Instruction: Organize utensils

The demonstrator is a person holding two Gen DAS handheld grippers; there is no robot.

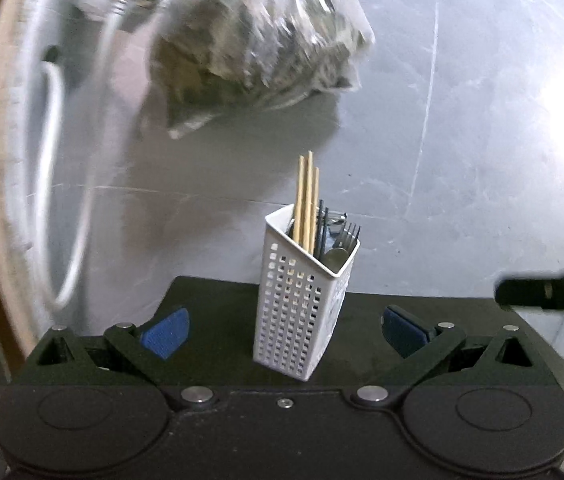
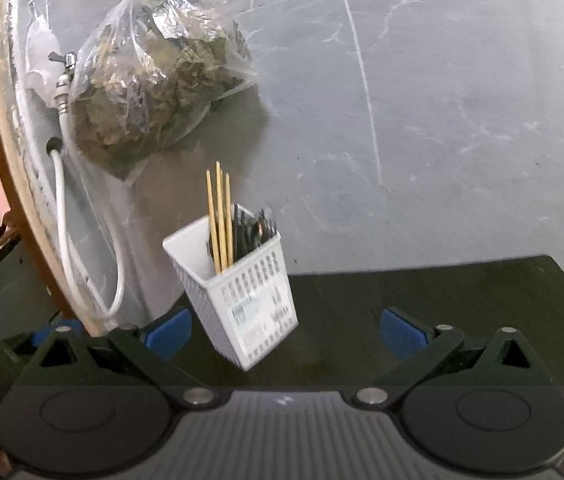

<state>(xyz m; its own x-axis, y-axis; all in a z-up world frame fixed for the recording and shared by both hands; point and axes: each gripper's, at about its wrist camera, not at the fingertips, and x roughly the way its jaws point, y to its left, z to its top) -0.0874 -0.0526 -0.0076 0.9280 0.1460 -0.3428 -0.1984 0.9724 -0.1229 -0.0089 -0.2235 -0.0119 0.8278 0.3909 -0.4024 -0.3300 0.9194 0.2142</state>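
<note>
We are holding the left gripper (image 1: 283, 330) with its blue-padded jaws spread wide, pinching nothing. We are holding the right gripper (image 2: 285, 330) the same way, fully spread and empty. Between both sets of jaws, untouched, the white perforated plastic utensil holder (image 1: 301, 300) is standing upright on the black tabletop (image 1: 218, 304). It is carrying the wooden chopsticks (image 1: 306, 200) at its left and the dark metal fork (image 1: 349, 236) and other cutlery at its right. We are judging the sorting essentially done; no loose utensil is showing. Both grippers are pointing slightly downward toward the holder. Far behind, a clear plastic bag of dried leaves (image 2: 154, 84) is hanging against the grey wall (image 2: 441, 120).
</note>
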